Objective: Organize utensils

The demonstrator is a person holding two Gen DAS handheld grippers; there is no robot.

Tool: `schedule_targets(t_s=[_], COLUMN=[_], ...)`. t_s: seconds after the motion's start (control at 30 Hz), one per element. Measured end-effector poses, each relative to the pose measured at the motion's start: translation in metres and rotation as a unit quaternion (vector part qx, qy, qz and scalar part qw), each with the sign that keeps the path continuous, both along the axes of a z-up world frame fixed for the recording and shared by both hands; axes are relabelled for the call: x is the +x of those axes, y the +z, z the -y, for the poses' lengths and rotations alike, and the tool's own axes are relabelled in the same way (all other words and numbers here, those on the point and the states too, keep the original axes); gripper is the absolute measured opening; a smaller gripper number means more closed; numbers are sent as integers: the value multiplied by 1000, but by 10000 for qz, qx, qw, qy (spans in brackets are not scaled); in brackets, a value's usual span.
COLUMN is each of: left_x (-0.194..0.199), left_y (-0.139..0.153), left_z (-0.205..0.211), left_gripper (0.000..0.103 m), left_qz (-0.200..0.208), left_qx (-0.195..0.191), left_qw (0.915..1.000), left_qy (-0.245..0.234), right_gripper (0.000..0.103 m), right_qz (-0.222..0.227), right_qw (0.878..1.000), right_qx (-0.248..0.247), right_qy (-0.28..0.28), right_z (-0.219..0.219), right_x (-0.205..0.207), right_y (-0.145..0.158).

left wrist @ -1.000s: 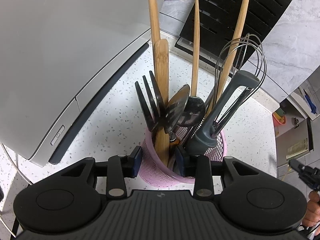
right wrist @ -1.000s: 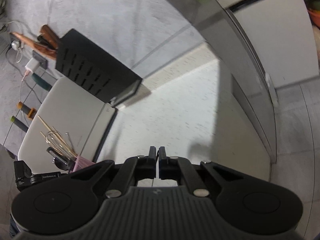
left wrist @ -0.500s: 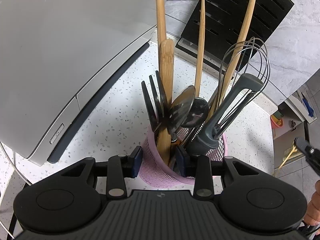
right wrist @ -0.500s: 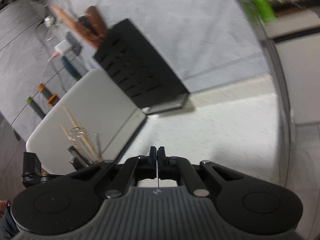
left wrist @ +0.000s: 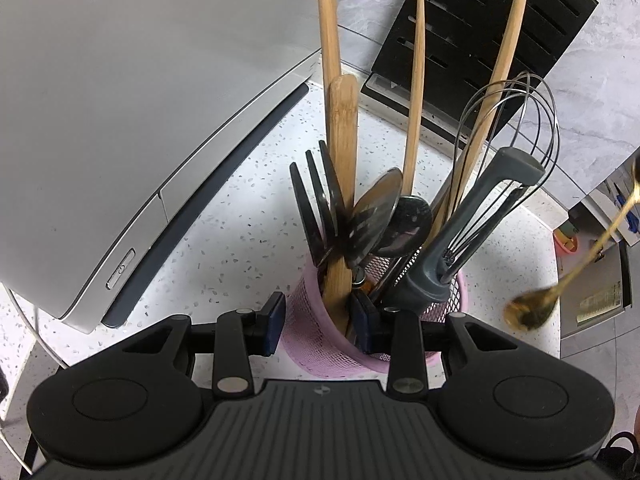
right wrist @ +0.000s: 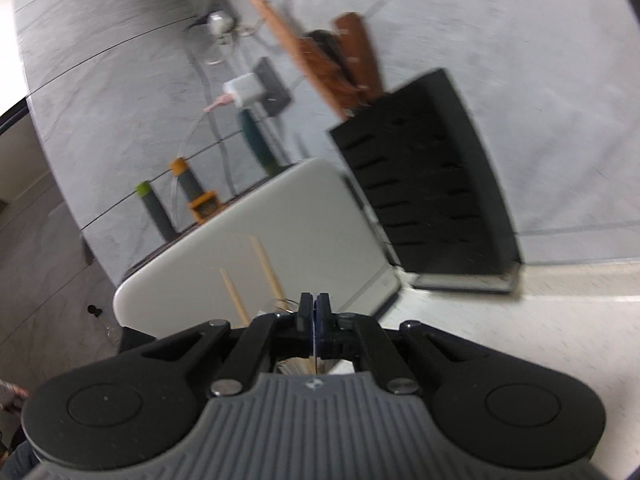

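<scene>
A pink mesh utensil holder [left wrist: 308, 332] stands on the speckled white counter [left wrist: 224, 240], full of wooden spoons, a black slotted fork, a metal ladle, a whisk [left wrist: 516, 136] and a grey-handled tool. My left gripper [left wrist: 320, 316] is shut on the holder's near rim, one pad outside, one inside. A gold spoon [left wrist: 532, 312] hangs blurred at the right edge of the left wrist view, bowl down. My right gripper [right wrist: 314, 308] is shut on a thin handle seen edge-on; wooden handle tips [right wrist: 264, 268] show just beyond it.
A white appliance [left wrist: 132, 112] fills the left side, also visible in the right wrist view [right wrist: 260, 248]. A black knife block [left wrist: 480, 36] stands behind the holder against the grey tiled wall; it shows with brown handles in the right wrist view [right wrist: 432, 184]. Chargers and cables hang on the wall.
The gold spoon has swung into the left wrist view from the right. My right gripper has tilted and moved toward the holder. The left gripper stays clamped on the rim.
</scene>
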State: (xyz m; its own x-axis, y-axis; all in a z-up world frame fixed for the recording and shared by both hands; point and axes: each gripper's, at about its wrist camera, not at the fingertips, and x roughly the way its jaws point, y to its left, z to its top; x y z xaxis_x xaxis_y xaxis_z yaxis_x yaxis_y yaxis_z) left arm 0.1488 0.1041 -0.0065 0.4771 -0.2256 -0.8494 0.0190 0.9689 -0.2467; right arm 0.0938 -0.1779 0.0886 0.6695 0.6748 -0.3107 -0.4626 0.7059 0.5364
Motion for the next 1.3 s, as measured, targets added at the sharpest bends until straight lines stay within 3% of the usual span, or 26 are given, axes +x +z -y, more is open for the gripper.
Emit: schedule_targets(t_s=[0.2, 0.57, 0.87, 1.1, 1.23, 1.3], left_x=[0, -2, -1, -1, -2, -2], left_y=[0, 0, -1, -1, 0, -1], left_z=[0, 1, 1, 1, 0, 0], left_gripper=[40, 36, 36, 36, 36, 36], left_qz=[2, 0, -3, 9, 21, 2], left_qx=[6, 3, -2, 16, 3, -30], left_qw=[10000, 10000, 10000, 10000, 10000, 10000], left_qy=[-1, 1, -12, -10, 0, -10], right_gripper=[0, 0, 0, 0, 1, 0], right_qz=[269, 267, -170, -490, -968, -1049], right_qw=[9996, 9991, 9933, 9940, 9931, 9918], right_qx=[-92, -343, -1098, -888, -351, -356], right_qy=[57, 2, 307, 404, 565, 635], right_z=[-25, -44, -62, -55, -47, -46], right_x=[1, 4, 1, 7, 15, 18], right_y=[5, -9, -38, -46, -55, -58])
